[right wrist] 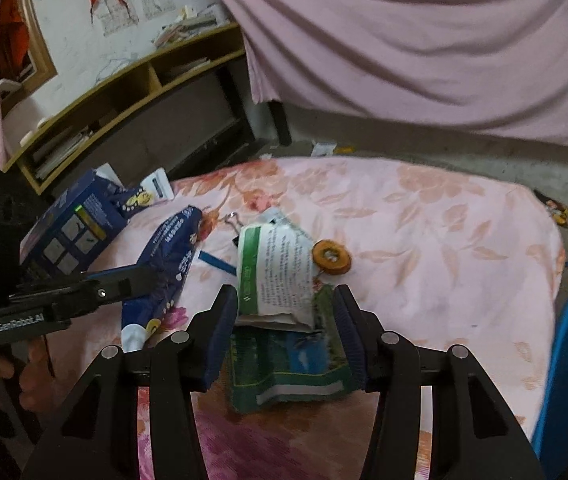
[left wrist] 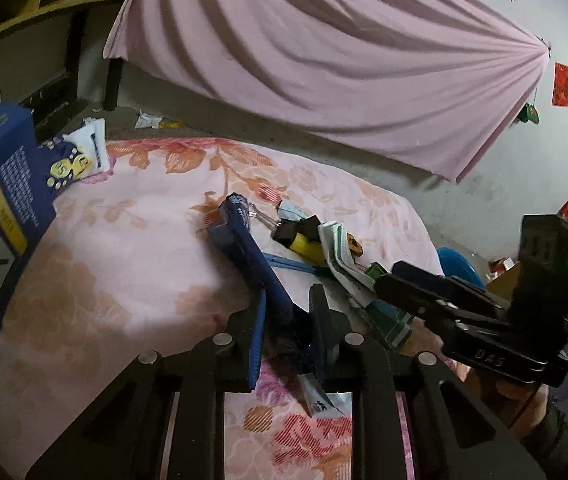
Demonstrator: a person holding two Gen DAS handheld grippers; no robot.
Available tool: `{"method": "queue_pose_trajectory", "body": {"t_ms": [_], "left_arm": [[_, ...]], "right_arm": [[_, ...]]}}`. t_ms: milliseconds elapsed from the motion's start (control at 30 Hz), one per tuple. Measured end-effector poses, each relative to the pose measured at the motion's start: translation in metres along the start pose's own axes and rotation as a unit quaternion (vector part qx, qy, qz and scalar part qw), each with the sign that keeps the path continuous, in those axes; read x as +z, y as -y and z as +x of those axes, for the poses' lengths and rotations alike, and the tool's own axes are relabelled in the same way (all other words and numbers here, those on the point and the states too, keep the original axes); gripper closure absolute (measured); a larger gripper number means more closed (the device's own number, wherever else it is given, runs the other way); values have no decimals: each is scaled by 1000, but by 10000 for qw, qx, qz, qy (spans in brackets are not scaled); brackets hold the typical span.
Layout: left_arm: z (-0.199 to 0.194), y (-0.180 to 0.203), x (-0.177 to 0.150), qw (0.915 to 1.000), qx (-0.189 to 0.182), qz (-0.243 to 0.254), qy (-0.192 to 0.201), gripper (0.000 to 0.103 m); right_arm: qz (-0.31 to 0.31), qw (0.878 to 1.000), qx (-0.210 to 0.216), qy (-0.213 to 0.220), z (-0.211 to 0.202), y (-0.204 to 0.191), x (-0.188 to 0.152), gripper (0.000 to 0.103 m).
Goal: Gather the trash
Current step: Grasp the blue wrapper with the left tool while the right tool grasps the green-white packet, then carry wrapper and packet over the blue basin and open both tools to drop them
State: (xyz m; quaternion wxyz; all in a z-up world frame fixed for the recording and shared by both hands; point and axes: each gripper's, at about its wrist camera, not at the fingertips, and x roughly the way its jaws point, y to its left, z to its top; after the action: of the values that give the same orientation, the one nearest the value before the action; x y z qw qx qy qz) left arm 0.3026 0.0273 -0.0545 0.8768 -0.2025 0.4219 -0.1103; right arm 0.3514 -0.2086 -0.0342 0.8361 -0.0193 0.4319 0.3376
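— Trash lies on our floral bedspread (right wrist: 423, 216): left gripper (left wrist: 284, 316) is clenched on the navy wrapper (left wrist: 244, 232); where's the green packet (right wrist: 284, 308)?
— Between our right gripper (right wrist: 285, 322)'s spread, unclosed fingers, at twelve o'clock. We judge pickup is underway: next we close on it, sparing the orange ring (right wrist: 331, 258) at one o'clock.

Wrapper (right wrist: 164, 264) lies left of packet (right wrist: 280, 276), apparently on bedspread (right wrist: 443, 240).
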Motion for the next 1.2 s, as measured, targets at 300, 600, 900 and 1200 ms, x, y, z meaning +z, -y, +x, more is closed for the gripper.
{"method": "queue_pose_trajectory", "body": {"t_ms": [300,600,900,1200], "left_arm": [[-2,-10,2,9994,-170,-213,-212,86],[-7,-1,-1,9994,-256,-147,-183,94],[-33,23,-9,9982,-263,269,477,95],[-74,98,-5,9687,-598,1340,2002,94]], "right_arm": [[233,9988,78,-419,22,0,2,55],[349,9986,193,-352,17,-5,-1,56],[-18,9977,-126,673,-33,-20,-14,56],[-323,9588,-723,2727,-132,-27,-20,56]]}}
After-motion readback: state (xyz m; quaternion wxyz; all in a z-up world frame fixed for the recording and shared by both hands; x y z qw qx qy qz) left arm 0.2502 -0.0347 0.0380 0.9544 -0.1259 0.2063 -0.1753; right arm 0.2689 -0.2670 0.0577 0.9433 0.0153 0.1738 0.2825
